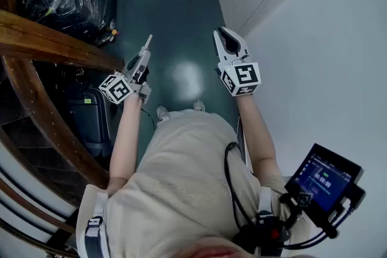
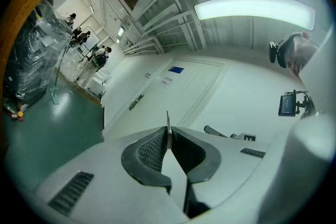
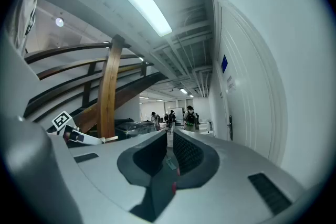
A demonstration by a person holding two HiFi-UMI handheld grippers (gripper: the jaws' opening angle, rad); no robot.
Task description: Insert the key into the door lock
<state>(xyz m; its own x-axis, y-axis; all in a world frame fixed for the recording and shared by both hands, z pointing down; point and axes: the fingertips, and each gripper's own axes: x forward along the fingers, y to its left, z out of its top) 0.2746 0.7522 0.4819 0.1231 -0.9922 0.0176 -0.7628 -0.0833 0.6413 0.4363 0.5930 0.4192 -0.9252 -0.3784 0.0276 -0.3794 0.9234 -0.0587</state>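
The key point(image 2: 168, 122) is being held edge-on between the closed pads of the left gripper point(image 2: 169, 136), its thin blade sticking out past the fingertips towards the centre of the left gripper view. It is not yet being brought to the lock: the white door point(image 2: 181, 93) is lying well beyond the blade, and the dark handle plate point(image 2: 136, 102), where the lock is presumably being carried, is sitting to the left of centre in that view, well apart from the key tip.

For the step in hand, the blade is best being kept level and swung left until it is lined up with the keyhole, with the clamp being kept firm so the key is not being twisted as it meets the slot. The keyhole itself is too small to be made out.

The right gripper point(image 3: 168, 136) is being held with its pads narrowly apart and nothing between them.

A blue sign point(image 2: 176, 70) and small labels are being shown on the door, but no writing is being resolved. Figures on the screen point(image 1: 323, 177) at lower right of the head view are unreadable.
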